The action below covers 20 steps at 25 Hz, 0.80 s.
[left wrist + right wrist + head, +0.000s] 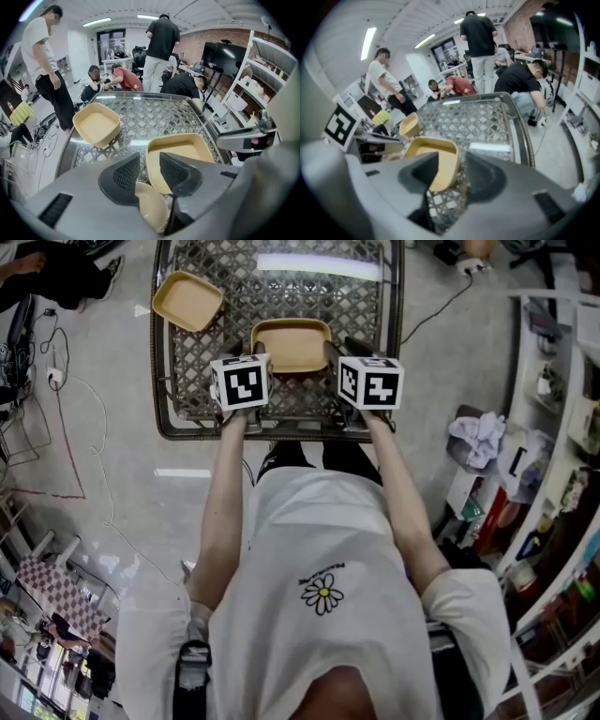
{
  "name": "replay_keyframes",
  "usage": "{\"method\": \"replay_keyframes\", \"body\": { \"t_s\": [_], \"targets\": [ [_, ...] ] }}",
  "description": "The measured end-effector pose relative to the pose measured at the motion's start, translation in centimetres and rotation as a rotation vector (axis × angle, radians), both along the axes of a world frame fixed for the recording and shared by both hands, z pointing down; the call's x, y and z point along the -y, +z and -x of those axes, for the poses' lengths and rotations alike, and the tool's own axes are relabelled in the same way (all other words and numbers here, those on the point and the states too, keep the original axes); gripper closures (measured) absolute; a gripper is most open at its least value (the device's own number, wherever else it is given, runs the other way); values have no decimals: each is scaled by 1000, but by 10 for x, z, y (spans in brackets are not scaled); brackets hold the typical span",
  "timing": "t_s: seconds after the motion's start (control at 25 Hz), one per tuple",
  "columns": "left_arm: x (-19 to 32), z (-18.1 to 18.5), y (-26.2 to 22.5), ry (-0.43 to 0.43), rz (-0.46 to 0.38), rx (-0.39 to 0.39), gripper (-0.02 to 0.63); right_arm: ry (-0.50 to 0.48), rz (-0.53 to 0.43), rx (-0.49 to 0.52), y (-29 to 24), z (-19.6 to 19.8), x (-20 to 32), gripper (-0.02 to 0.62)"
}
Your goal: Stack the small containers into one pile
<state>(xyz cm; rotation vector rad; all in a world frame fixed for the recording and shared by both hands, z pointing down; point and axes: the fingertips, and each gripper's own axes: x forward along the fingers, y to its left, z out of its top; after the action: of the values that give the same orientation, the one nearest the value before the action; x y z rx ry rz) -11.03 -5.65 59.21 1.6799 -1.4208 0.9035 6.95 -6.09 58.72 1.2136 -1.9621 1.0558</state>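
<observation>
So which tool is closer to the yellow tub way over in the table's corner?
Left. The left tool is just near-right of the corner tub; the right tool is farther right, across the other tub.

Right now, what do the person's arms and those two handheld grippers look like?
The left gripper and the right gripper each have a smooth grey body and two dark, wedge-shaped jaws with a dimpled grip surface. Each carries a white cube printed with black square markers: the left cube and the right cube. The person wears a white short-sleeved T-shirt with a small daisy print. The forearms are bare.
</observation>
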Motion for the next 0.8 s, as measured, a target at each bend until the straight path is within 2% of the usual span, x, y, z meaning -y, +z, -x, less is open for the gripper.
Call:
{"method": "replay_keyframes", "body": {
  "t_s": [0.16, 0.24, 0.44, 0.56, 0.8],
  "targets": [
    [12, 1, -52, -57, -113, -53, 453, 23, -102, 47, -47, 3, 13, 406],
    [15, 2, -80, -73, -172, -71, 459, 35, -153, 63, -73, 4, 18, 441],
    [15, 10, -144, -100, -312, -69, 538, 29, -277, 104, -129, 11, 23, 534],
    [11, 18, -174, -124, -384, -58, 572, 13, -337, 132, -155, 21, 22, 551],
    [-6, 15, -209, -137, -471, -62, 578, -15, -405, 178, -186, 34, 7, 557]
  ]
}}
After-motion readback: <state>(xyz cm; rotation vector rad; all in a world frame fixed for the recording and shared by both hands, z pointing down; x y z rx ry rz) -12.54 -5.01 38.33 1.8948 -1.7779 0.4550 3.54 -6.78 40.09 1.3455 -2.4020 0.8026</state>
